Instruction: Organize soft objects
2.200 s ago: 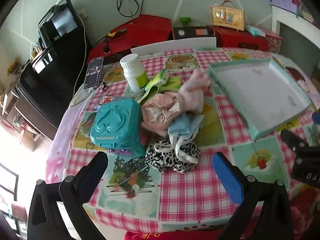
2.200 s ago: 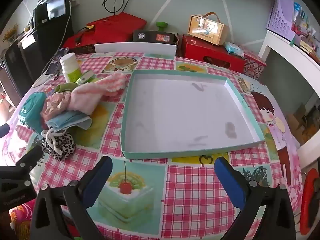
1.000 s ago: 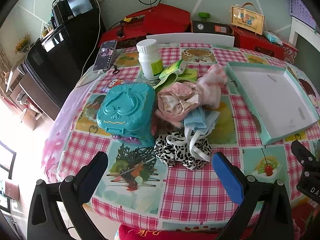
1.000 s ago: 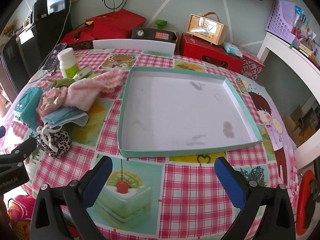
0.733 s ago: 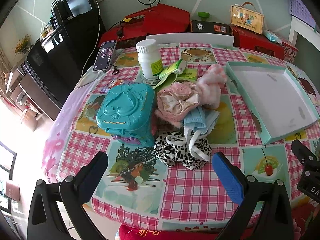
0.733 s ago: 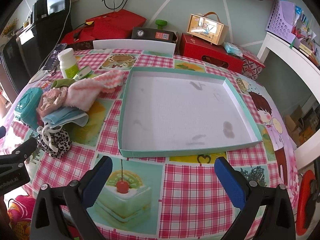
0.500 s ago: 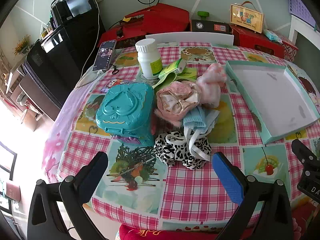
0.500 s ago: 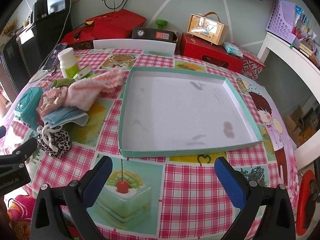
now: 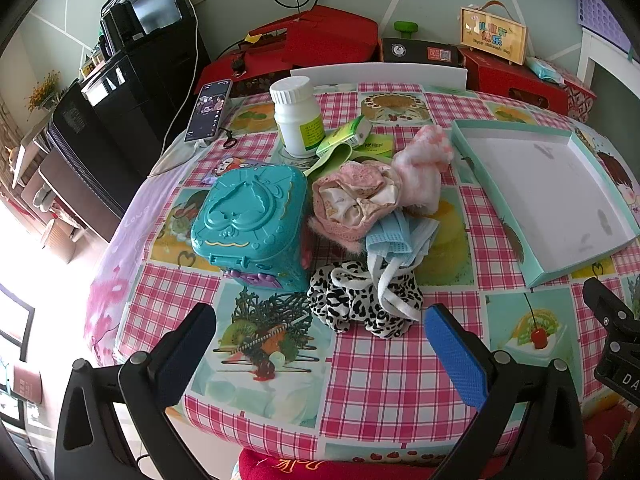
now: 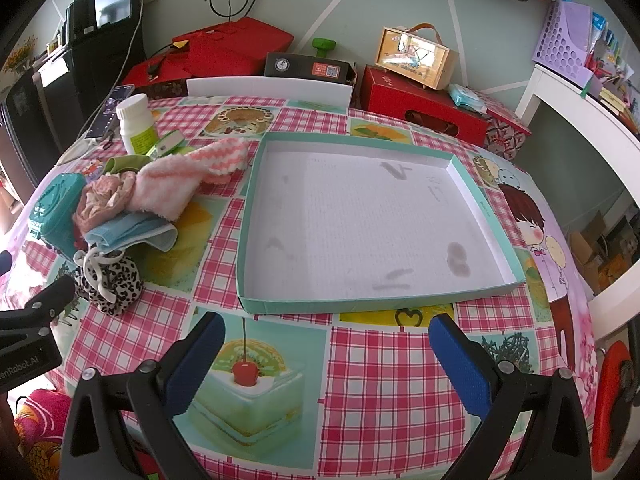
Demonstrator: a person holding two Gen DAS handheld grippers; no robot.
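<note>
On the checkered tabletop point(image 9: 384, 364), a heap of soft things sits between a teal plastic case point(image 9: 250, 218) and a shallow teal tray point(image 10: 486, 210) with a white floor. Nearest the left claw point(image 9: 316, 344) lies a leopard-print cloth point(image 9: 352, 304), with white straps draped over it from a light blue face mask point(image 9: 398, 236) that rests partly on top. Behind the mask is a crumpled pink garment point(image 9: 354, 196), touching the teal case on one side and a fluffy pink-and-white towel point(image 9: 422, 168) on the other; the towel reaches toward the tray's near corner without visibly touching it. Farther back stand a white bottle point(image 9: 298, 114) with a green label and a small green packet point(image 9: 346, 134) just beside it, and a phone point(image 9: 208, 110) lies near the far left rim. The left claw hangs wide open and holds nothing, low over the near rim, its blue-padded fingers point(image 9: 454, 354) straddling the stretch just in front of the leopard cloth. The right claw point(image 10: 324, 360) is likewise spread wide and holds nothing, hovering in front of the tray's near wall above a cake picture point(image 10: 244, 376) printed on the cloth; the tray holds none of the soft things.
</note>
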